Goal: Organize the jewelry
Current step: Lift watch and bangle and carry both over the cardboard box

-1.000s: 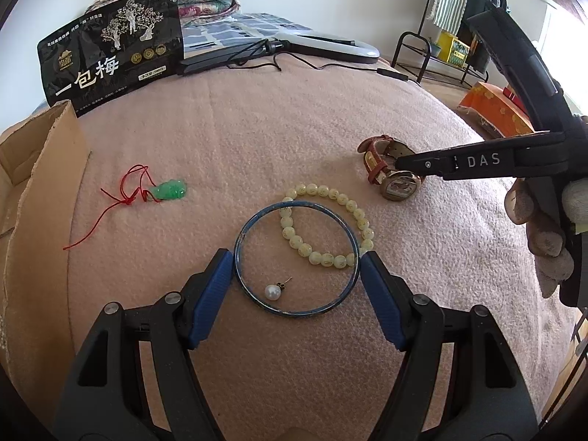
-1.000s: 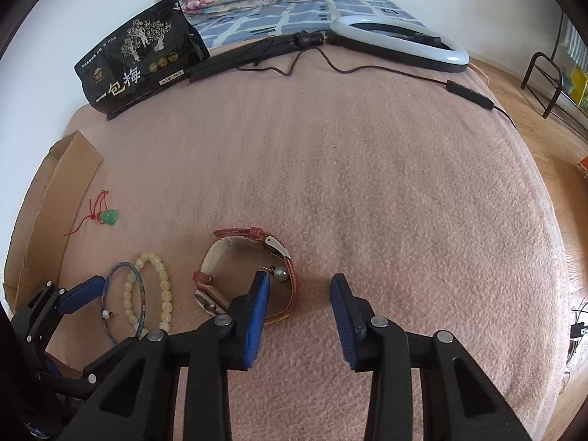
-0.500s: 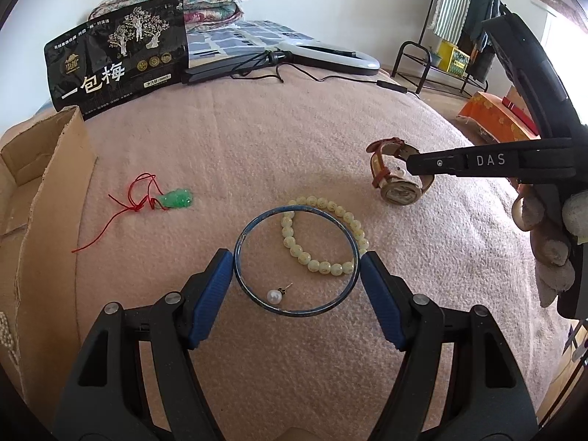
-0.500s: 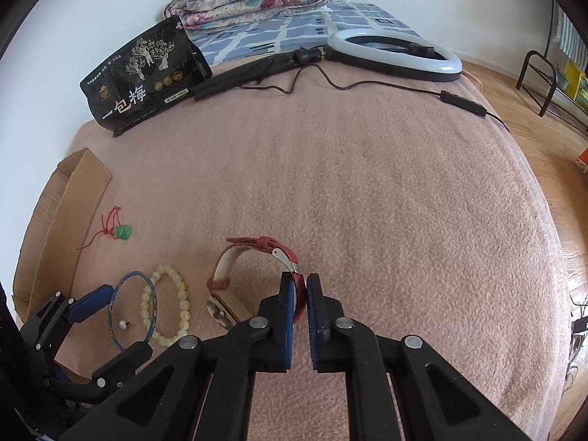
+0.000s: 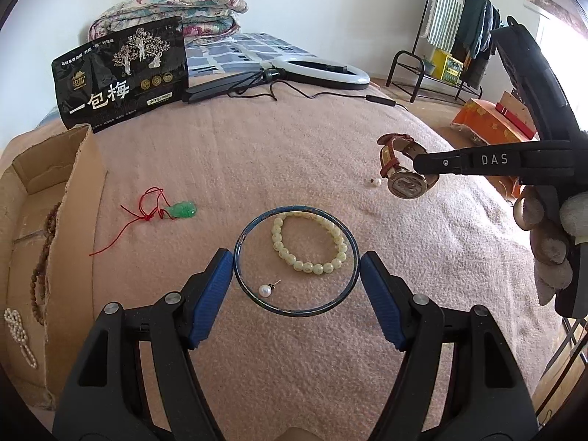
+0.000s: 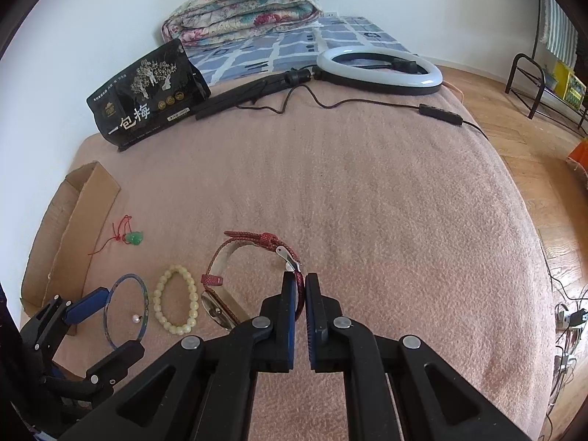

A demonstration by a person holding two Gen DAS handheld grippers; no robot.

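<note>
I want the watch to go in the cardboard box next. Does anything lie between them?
Yes. Between the watch held by the right gripper and the box lie the blue bangle, bead bracelet and green pendant.

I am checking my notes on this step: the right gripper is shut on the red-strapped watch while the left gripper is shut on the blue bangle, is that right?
Not quite. The left gripper is open: the left wrist view shows its fingers either side of the blue bangle, not clamped on it. The right gripper is indeed shut on the red-strapped watch, by its strap.
</note>
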